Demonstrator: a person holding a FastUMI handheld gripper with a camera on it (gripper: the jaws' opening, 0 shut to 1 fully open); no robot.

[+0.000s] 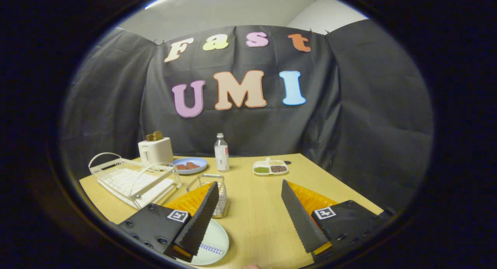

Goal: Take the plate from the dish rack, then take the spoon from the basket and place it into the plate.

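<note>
Wood made up the bench, pale and yellowish. The claw stood wide open above it, holding nothing, with bare bench between its two fingers. The pale plate lay flat on the bench under the left finger, which hid much of it. The spoon lay in the plate; just a bit of its striped handle peeked out, and the rest was hidden. Behind that finger stood the wire basket, partly covered too. Farther left sat the white dish rack. Near the back were a toaster, a blue plate with brown food that was hard to make out, a bottle, and a small split dish.
</note>
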